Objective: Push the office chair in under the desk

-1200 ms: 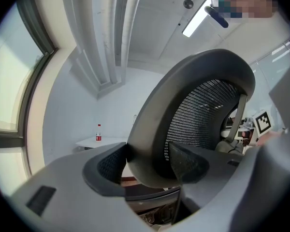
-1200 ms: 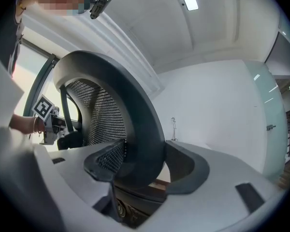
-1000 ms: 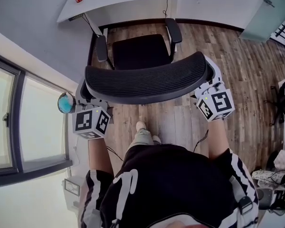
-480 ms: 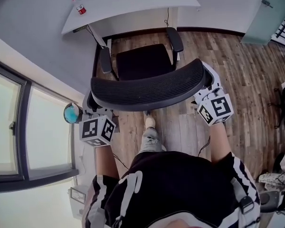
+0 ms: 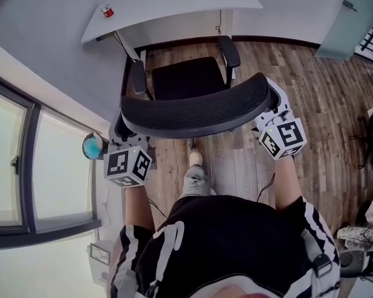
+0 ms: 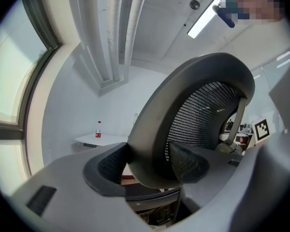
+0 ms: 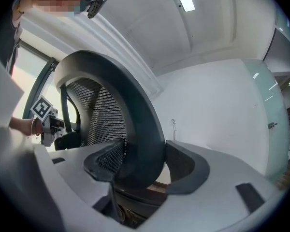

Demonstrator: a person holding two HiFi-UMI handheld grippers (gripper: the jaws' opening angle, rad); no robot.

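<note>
The black office chair stands facing the white desk [image 5: 174,2], its seat [image 5: 189,76] just short of the desk's front edge. Its curved mesh backrest [image 5: 196,110] spans the middle of the head view. My left gripper [image 5: 121,131] is shut on the backrest's left edge. My right gripper [image 5: 272,106] is shut on its right edge. In the left gripper view the backrest frame [image 6: 154,129] fills the gap between the pads of the left gripper [image 6: 147,161]. In the right gripper view the frame [image 7: 145,129] sits clamped in the right gripper [image 7: 140,163].
A small red bottle [image 5: 104,10] stands on the desk's left end. The armrests [image 5: 137,78] [image 5: 229,51] flank the seat. A window wall [image 5: 25,166] runs along the left. Wooden floor [image 5: 311,85] spreads right, with clutter [image 5: 367,228] at the far right.
The person's foot has stepped forward and the backrest sits a little nearer the desk. Both grippers keep their hold on the backrest edges.
</note>
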